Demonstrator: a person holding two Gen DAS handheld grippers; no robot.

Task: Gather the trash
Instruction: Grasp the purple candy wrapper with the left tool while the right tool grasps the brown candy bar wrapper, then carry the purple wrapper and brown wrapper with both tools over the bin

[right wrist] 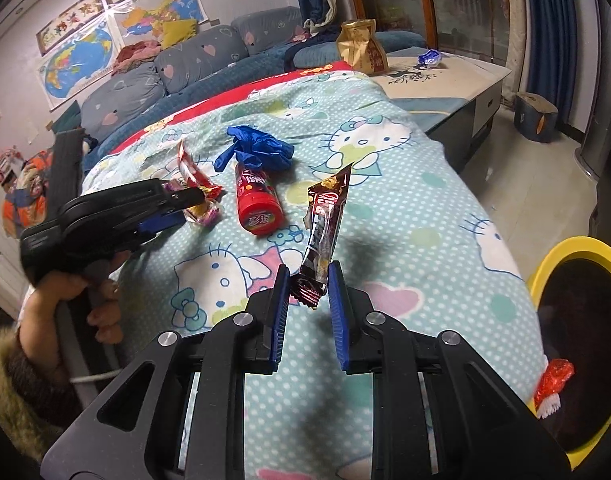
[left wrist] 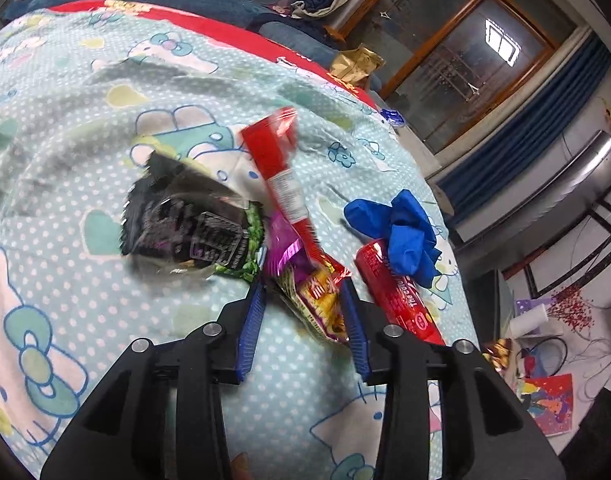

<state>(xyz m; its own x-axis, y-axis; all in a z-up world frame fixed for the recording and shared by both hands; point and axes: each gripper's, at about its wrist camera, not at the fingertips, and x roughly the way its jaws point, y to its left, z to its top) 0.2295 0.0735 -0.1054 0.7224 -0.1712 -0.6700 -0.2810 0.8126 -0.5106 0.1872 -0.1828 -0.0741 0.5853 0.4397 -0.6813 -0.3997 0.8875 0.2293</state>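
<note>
**Both grippers on wrappers over the cartoon blanket**

Right gripper (right wrist: pixel 308 280) is clenched on the lower end of a dark brown snack wrapper (right wrist: pixel 325 226); the wrapper stands up from the pads, tilted toward 1 o'clock, clear of the blanket (right wrist: pixel 425 208).

Left gripper (left wrist: pixel 303 292) has a bundle of wrappers (left wrist: pixel 321 300) between its pads, yellow, purple and red ones. Whether the pads press on it I cannot tell. In the right wrist view a hand (right wrist: pixel 71 292) holds that gripper at 9 o'clock.

On the blanket: red candy tube (right wrist: pixel 257 200), blue glove (right wrist: pixel 261 150) touching its far end at 12 o'clock. Yellow bin (right wrist: pixel 545 276) at 4 o'clock beside the bed, with a red wrapper (right wrist: pixel 553 380) at its rim.
</note>
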